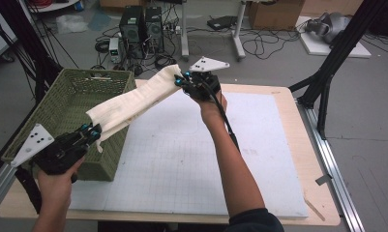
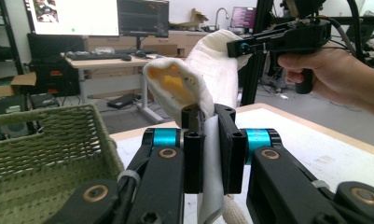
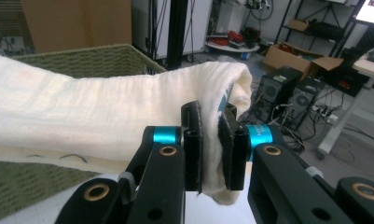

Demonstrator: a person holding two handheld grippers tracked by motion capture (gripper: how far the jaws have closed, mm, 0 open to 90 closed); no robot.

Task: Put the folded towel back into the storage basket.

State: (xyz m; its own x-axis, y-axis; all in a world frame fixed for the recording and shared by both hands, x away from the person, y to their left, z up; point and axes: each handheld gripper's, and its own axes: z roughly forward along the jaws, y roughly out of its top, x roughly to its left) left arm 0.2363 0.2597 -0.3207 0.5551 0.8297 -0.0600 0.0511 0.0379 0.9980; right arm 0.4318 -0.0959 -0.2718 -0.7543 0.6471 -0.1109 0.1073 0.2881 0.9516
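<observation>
Above the green basket (image 1: 68,108), both claws, left (image 1: 92,131) and right (image 1: 182,79), clamp a cream cloth (image 1: 133,99).

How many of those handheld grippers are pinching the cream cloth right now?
2. The left gripper clamps the cream cloth at its near end, beside the green basket. The right gripper clamps the far end, raised above the table's back edge.

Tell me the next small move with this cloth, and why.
Probably carry it left over the green woven basket and lower it in. The cream folded cloth hangs stretched in the air between the left hand-held gripper and the right hand-held gripper, each shut on one end, with one end already above the basket's rim.
</observation>
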